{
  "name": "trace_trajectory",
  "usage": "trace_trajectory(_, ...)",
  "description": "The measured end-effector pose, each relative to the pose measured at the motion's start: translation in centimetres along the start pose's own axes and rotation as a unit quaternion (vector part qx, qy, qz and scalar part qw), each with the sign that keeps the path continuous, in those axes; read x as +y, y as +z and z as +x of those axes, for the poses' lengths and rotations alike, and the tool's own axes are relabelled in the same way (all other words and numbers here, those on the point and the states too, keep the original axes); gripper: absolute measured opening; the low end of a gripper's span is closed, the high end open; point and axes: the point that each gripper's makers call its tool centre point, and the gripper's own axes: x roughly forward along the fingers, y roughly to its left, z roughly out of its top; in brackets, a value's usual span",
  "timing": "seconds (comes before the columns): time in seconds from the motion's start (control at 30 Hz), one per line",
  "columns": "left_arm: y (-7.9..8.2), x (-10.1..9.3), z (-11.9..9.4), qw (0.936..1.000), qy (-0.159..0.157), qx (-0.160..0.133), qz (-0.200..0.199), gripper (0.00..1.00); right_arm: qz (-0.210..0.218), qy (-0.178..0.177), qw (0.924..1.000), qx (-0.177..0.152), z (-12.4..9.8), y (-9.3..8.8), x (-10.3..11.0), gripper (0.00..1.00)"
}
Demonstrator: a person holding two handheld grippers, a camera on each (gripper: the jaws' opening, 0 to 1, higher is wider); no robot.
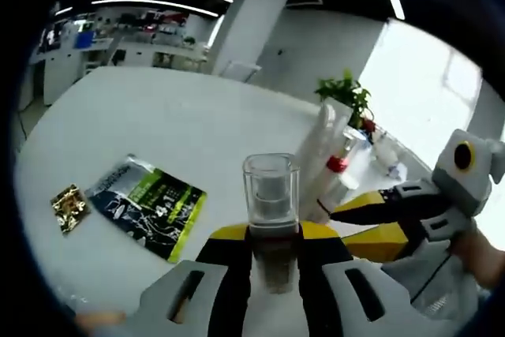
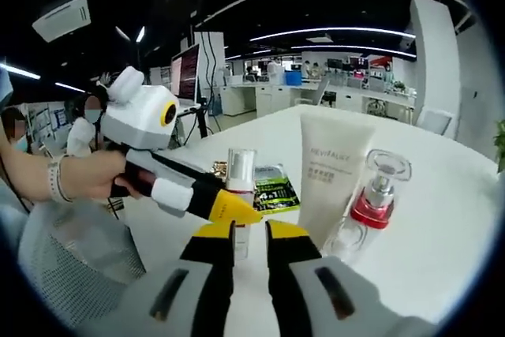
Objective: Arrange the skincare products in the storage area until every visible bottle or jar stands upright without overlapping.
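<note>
My left gripper point(image 1: 272, 236) is shut on a small bottle point(image 1: 271, 187) with a clear square cap and a dark lower body, held upright above the white table point(image 1: 158, 116). The same bottle point(image 2: 241, 167) shows in the right gripper view with the left gripper point(image 2: 235, 212) clamped on it from the left. Just right of it stand a white tube point(image 2: 335, 171) and a clear bottle with a red collar point(image 2: 375, 199), close together. My right gripper point(image 2: 250, 236) has a narrow gap between its jaws and holds nothing. It reaches in as the right gripper point(image 1: 341, 212) near the red-collared bottle point(image 1: 339, 165) and the white tube point(image 1: 322, 140).
A green and black sachet point(image 1: 150, 207) and a small gold packet point(image 1: 69, 207) lie flat on the table to the left. A potted plant point(image 1: 347, 92) stands behind the tube. A person's hand point(image 2: 79, 175) holds the left gripper. Desks and screens fill the background.
</note>
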Motion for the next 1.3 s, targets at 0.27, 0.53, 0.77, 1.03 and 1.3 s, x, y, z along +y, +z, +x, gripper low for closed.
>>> trace_trajectory(0.27, -0.5, -1.0, 0.4, 0.9993, -0.013, 0.011, 0.032, 0.17, 0.000, 0.000, 0.9999, -0.013, 0.0, 0.6, 0.1, 0.15)
trace_trajectory(0.53, -1.0, -1.4, 0.7, 0.9974, -0.020, 0.024, 0.065, 0.17, 0.004, 0.001, 0.9998, -0.019, 0.0, 0.8, 0.1, 0.15)
trace_trajectory(0.77, -1.5, -2.1, 1.0, 0.9923, -0.033, 0.035, 0.114, 0.17, 0.019, 0.006, 0.9996, -0.019, 0.1, 0.6, 0.1, 0.20)
trace_trajectory(1.03, -1.8, -3.5, 1.1, 0.9835, -0.059, 0.041, 0.166, 0.17, 0.014, 0.003, 0.9997, -0.019, 0.1, 0.6, 0.0, 0.21)
trace_trajectory(1.3, -1.7, -4.7, 1.2, 0.9752, -0.085, 0.037, 0.201, 0.17, 0.004, -0.002, 0.9997, -0.023, 0.0, 0.8, -0.1, 0.23)
